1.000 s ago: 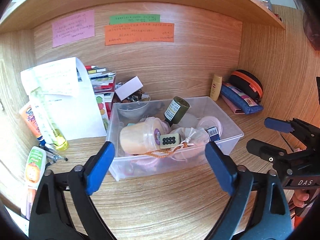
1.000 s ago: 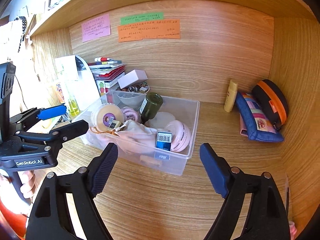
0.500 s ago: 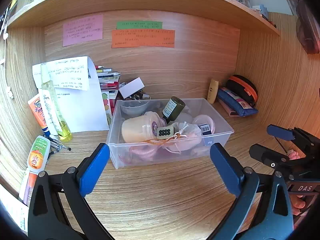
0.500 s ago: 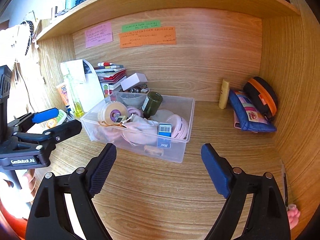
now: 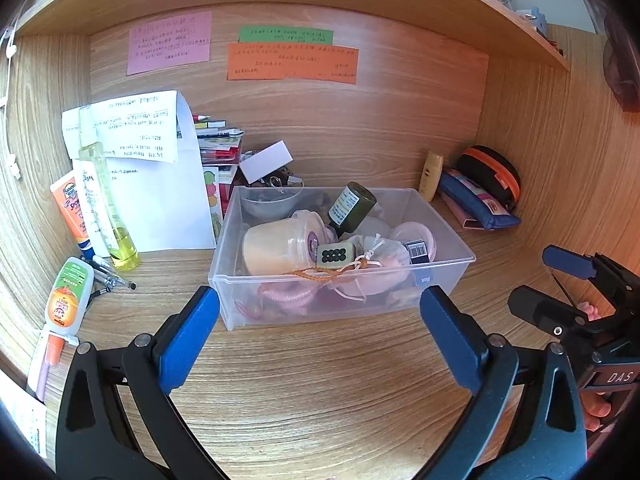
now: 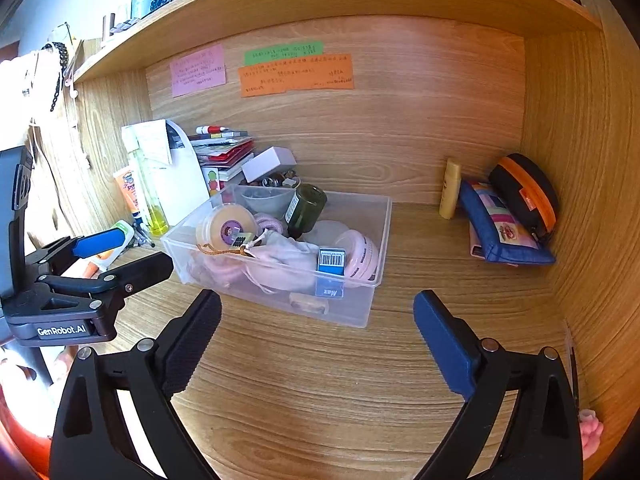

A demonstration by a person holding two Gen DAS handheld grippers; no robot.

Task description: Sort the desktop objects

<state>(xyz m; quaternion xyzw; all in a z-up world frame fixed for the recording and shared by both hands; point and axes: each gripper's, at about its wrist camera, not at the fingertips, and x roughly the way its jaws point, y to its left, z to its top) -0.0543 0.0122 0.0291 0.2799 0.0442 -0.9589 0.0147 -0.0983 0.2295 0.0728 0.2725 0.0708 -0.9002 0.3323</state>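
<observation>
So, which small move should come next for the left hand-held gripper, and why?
Probably reach left for the green-and-orange tube lying loose on the wooden desk. The left hand-held gripper is open and empty, jaws just opened, and the clear plastic bin is beside it.

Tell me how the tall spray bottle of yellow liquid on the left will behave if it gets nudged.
The spray bottle is tall and narrow, standing upright against the white paper, so it would probably tip easily. The yellow liquid fills only its lower part, which likely steadies it a little. Its smooth clear wall looks slippery, and once down, the round body may roll.
</observation>
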